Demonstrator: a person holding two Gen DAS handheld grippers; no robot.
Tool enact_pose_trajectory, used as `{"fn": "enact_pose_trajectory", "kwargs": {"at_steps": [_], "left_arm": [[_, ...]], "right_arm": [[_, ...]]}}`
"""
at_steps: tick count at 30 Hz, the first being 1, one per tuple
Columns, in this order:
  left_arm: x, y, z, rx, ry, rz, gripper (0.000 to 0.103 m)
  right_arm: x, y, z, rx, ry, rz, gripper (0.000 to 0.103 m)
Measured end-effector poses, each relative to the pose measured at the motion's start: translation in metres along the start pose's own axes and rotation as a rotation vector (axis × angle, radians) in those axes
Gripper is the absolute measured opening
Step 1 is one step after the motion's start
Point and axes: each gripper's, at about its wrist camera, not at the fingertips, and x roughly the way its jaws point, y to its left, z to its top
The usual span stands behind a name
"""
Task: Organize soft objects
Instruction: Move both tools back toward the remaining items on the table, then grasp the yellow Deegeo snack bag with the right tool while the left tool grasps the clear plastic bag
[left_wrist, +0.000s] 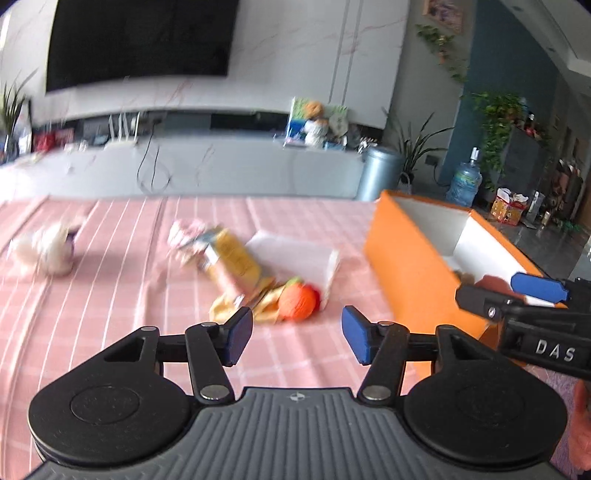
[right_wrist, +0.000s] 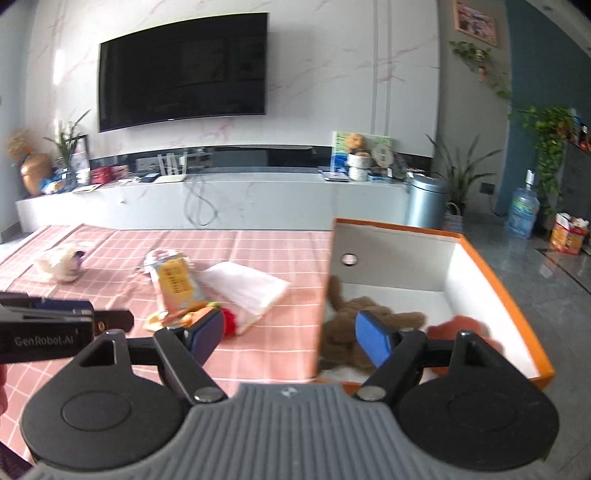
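An orange box (right_wrist: 495, 273) with a white inside stands at the right of the pink checked cloth (right_wrist: 258, 258); it also shows in the left wrist view (left_wrist: 410, 273). A brown plush (right_wrist: 354, 314) and a red soft thing (right_wrist: 461, 325) lie in it. On the cloth lie an orange plush ball (left_wrist: 298, 302), a yellow snack bag (left_wrist: 232, 262), a white pouch (left_wrist: 295, 254) and a white plush (left_wrist: 44, 247). My left gripper (left_wrist: 297, 332) is open and empty, just short of the ball. My right gripper (right_wrist: 290, 338) is open and empty over the box's near left edge.
A low white TV bench (right_wrist: 221, 199) with a black TV (right_wrist: 181, 70) above runs behind the table. A grey bin (right_wrist: 424, 203), plants and a water bottle (right_wrist: 522, 218) stand on the floor to the right.
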Motion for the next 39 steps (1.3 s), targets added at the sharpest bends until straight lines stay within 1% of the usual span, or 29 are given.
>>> {"fn": "enact_pose_trajectory", "kwargs": {"at_steps": [1, 3, 4, 7, 8, 10, 11, 13, 16, 19, 23, 26, 28, 31, 33, 35, 39], "left_arm": [[-0.001, 0.005, -0.002, -0.007, 0.006, -0.001, 0.063], [-0.005, 0.015, -0.008, -0.012, 0.009, 0.014, 0.062], [-0.005, 0.019, -0.01, -0.012, 0.012, 0.023, 0.061], [-0.005, 0.033, -0.016, -0.032, 0.027, 0.036, 0.05], [-0.006, 0.037, -0.017, -0.043, 0.033, 0.035, 0.048], [-0.005, 0.045, -0.017, -0.061, 0.045, 0.038, 0.042], [-0.003, 0.051, -0.018, -0.071, 0.049, 0.04, 0.042], [0.0, 0.058, -0.017, -0.091, 0.051, 0.04, 0.042], [0.008, 0.066, -0.013, -0.116, 0.059, 0.041, 0.042], [0.02, 0.071, -0.005, -0.137, 0.067, 0.043, 0.043], [0.039, 0.079, 0.008, -0.161, 0.079, 0.032, 0.055], [0.053, 0.085, 0.018, -0.154, 0.08, 0.049, 0.057], [0.061, 0.093, 0.022, -0.153, 0.081, 0.075, 0.058], [0.071, 0.111, 0.027, -0.162, 0.091, 0.123, 0.065], [0.073, 0.125, 0.029, -0.167, 0.088, 0.166, 0.066], [0.074, 0.14, 0.032, -0.168, 0.08, 0.217, 0.069], [0.075, 0.17, 0.036, -0.194, 0.071, 0.298, 0.07]], "right_arm": [[0.001, 0.005, -0.001, -0.009, -0.005, 0.01, 0.075], [0.003, 0.017, -0.003, -0.031, -0.004, 0.031, 0.069], [0.004, 0.024, -0.004, -0.042, 0.001, 0.043, 0.067], [0.01, 0.04, -0.007, -0.071, 0.021, 0.082, 0.062], [0.012, 0.045, -0.007, -0.081, 0.027, 0.092, 0.06], [0.017, 0.056, -0.01, -0.099, 0.043, 0.11, 0.06], [0.021, 0.06, -0.011, -0.107, 0.052, 0.114, 0.058], [0.031, 0.066, -0.012, -0.123, 0.072, 0.117, 0.058], [0.05, 0.07, -0.013, -0.142, 0.114, 0.112, 0.054], [0.072, 0.071, -0.008, -0.146, 0.147, 0.109, 0.053], [0.104, 0.074, 0.004, -0.147, 0.164, 0.105, 0.052], [0.129, 0.079, 0.015, -0.138, 0.18, 0.131, 0.052], [0.144, 0.086, 0.022, -0.14, 0.185, 0.159, 0.053], [0.167, 0.101, 0.031, -0.15, 0.191, 0.189, 0.059], [0.181, 0.11, 0.036, -0.15, 0.195, 0.215, 0.072], [0.194, 0.118, 0.04, -0.159, 0.189, 0.229, 0.078], [0.221, 0.128, 0.045, -0.155, 0.205, 0.234, 0.082]]}}
